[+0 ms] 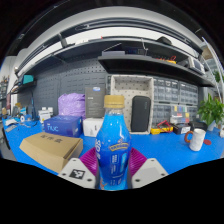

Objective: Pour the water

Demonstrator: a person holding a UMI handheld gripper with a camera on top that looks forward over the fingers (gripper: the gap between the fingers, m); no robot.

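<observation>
A blue drink bottle point(113, 148) with a tan cap stands upright between my fingers, held above the blue table point(170, 148). My gripper point(113, 170) is shut on the bottle's lower body, and the magenta pads point(90, 160) press it from both sides. A white mug point(197, 139) stands on the table far to the right, beyond the fingers.
A cardboard box point(50, 149) lies at the left, a dark blue box point(63, 126) behind it. A purple bag point(72, 104), a white container point(92, 127) and a black block point(140, 114) stand at the back under shelves. A green plant point(211, 110) is at the right.
</observation>
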